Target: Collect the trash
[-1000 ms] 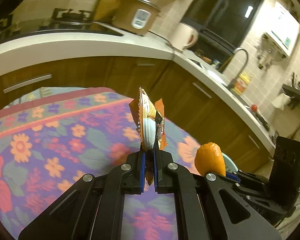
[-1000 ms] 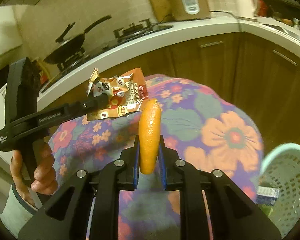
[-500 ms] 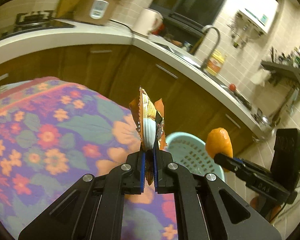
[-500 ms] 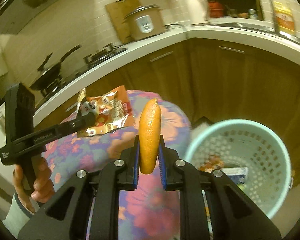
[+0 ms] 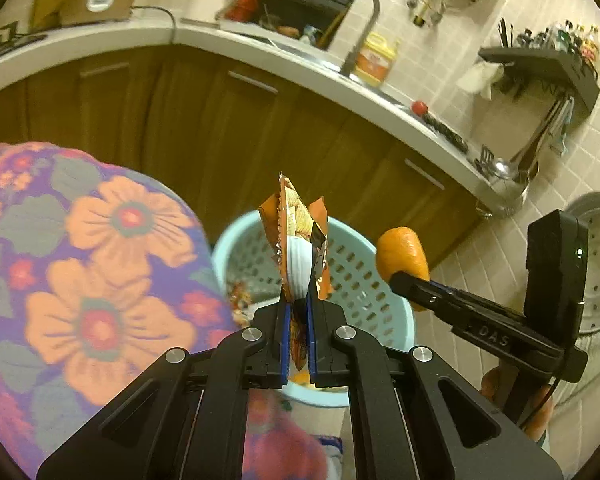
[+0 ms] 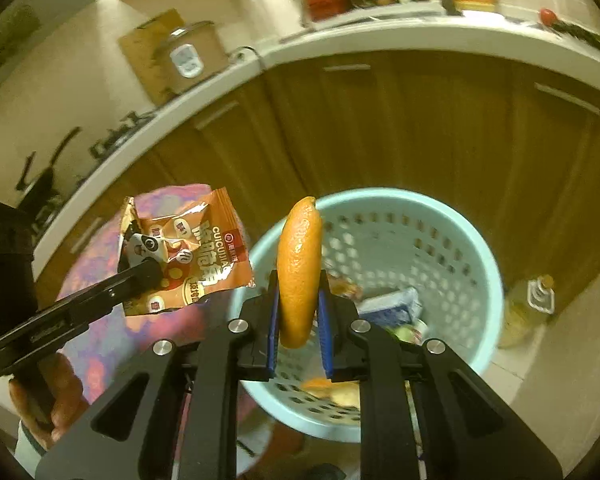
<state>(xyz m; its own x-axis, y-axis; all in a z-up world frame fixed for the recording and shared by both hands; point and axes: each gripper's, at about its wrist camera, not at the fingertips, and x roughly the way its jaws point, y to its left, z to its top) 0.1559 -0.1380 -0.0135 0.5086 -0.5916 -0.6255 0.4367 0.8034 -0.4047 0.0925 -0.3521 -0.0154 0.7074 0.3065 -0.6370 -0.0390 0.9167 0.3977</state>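
Note:
My left gripper (image 5: 298, 312) is shut on an orange snack wrapper (image 5: 298, 240) and holds it above the near rim of a light blue perforated trash basket (image 5: 364, 280). My right gripper (image 6: 299, 308) is shut on a piece of orange peel (image 6: 300, 256) and holds it over the same basket (image 6: 440, 248). The basket holds several bits of trash, among them a white carton (image 6: 392, 306). The wrapper also shows in the right wrist view (image 6: 196, 260), left of the peel. The peel also shows in the left wrist view (image 5: 400, 256).
A table with a purple flowered cloth (image 5: 80, 272) stands left of the basket. Brown kitchen cabinets (image 6: 420, 128) under a white counter curve behind it. A bottle (image 6: 528, 304) stands on the tiled floor to the basket's right.
Both grippers have swung from over the flowered table to above the basket, still holding the wrapper and the peel. The basket now fills the middle of both views.

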